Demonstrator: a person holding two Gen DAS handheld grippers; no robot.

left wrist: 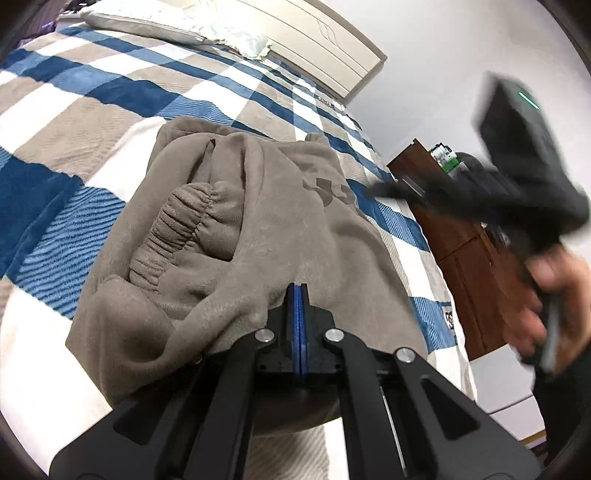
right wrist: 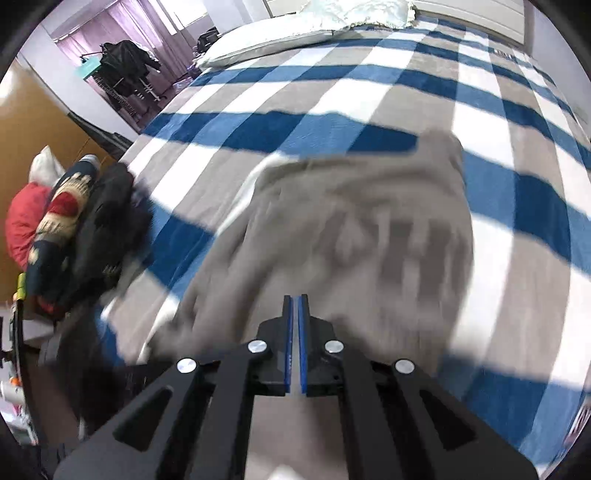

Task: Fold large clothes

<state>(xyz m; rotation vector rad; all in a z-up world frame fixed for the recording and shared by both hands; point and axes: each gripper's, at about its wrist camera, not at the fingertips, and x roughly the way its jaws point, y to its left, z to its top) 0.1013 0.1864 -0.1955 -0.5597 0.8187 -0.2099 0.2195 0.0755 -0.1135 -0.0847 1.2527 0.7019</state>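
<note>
The brown-grey fleece garment [left wrist: 236, 236] is lying bunched on the checked bedspread [left wrist: 74, 110], filling the centre of the left wrist view; it looks like sweatpants or a sweatshirt, with a gathered elastic cuff or waistband [left wrist: 173, 229] showing at centre left and a dark printed logo [left wrist: 327, 188] toward centre right. Judging by the deep, rounded folds and the napped surface, the cloth is thick, soft and fairly heavy for clothing, so it is likely to sag and drag rather than hold a crease, though it should not be slippery in the pads. The elastic band and the hemmed edges look like the firmest places to pinch, since a grip in the loose middle would probably just pull up a single layer. The left gripper [left wrist: 299, 291] is sitting at the near edge of the garment with its blue pads pressed together, and whether any cloth is caught between them I cannot tell. The right gripper [right wrist: 294, 301] is showing a thin gap between its pads with nothing in it, hovering over the blurred garment in the middle of its own view; in the left view it is a smeared dark shape at the right edge. A pillow [left wrist: 207, 26] is lying at the upper middle, a wooden cabinet [left wrist: 458, 236] at the right.
</note>
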